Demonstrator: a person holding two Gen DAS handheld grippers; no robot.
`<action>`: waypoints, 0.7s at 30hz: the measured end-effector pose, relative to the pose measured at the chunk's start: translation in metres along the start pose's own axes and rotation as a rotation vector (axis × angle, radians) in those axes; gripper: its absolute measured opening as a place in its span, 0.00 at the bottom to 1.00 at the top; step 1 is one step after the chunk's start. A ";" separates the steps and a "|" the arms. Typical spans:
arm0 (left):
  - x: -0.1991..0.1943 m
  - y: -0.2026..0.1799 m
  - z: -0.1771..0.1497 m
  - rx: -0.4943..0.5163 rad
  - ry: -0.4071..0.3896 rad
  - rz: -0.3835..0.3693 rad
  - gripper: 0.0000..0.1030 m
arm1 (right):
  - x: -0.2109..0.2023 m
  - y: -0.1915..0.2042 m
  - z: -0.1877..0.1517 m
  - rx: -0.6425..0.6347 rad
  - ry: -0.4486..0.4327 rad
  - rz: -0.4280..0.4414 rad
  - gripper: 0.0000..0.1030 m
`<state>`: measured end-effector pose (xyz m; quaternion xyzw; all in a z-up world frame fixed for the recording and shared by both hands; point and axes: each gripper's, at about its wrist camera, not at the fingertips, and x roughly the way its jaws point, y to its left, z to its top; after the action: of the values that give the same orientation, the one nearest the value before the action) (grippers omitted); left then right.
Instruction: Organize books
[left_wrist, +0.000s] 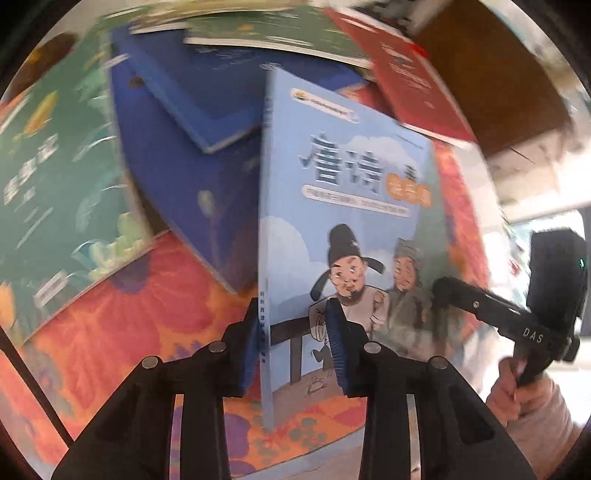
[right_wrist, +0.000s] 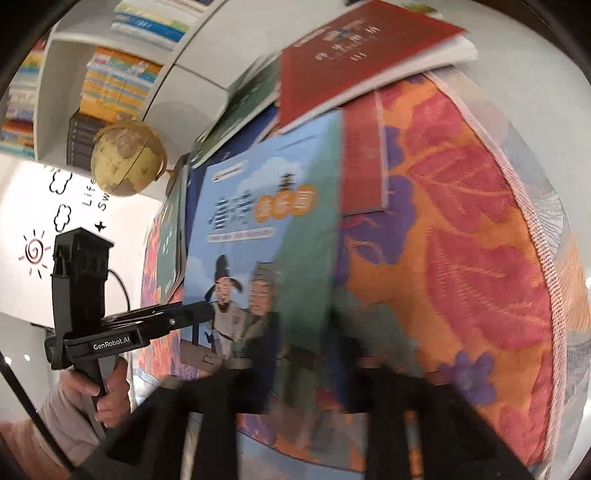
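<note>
The left gripper (left_wrist: 297, 347) clamps the spine edge of a pale-blue illustrated poetry book (left_wrist: 351, 206), raised on edge above the floral tablecloth (left_wrist: 122, 325), its long axis running away from the jaws toward the scattered books. The right gripper (right_wrist: 295, 373), blurred, appears clenched on the same book's opposite edge.

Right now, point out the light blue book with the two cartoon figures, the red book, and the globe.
light blue book (left_wrist: 351, 206): left wrist view, front cover at the title.
red book (right_wrist: 354, 55): right wrist view, middle of its cover.
globe (right_wrist: 127, 158): right wrist view, middle of the sphere.
</note>
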<state>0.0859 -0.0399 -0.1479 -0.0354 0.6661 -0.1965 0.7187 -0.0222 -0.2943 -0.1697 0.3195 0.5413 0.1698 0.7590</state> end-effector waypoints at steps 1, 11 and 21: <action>-0.001 0.001 -0.001 -0.020 -0.002 0.022 0.30 | -0.001 -0.002 0.001 0.004 -0.001 0.026 0.14; -0.002 0.028 -0.007 -0.151 0.031 -0.008 0.32 | 0.016 -0.020 0.014 0.135 0.046 0.178 0.23; -0.016 0.040 -0.016 -0.123 -0.007 -0.023 0.30 | 0.017 0.038 0.017 -0.150 0.089 0.151 0.26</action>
<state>0.0797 0.0055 -0.1474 -0.0878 0.6739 -0.1635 0.7152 0.0030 -0.2612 -0.1531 0.2940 0.5344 0.2805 0.7411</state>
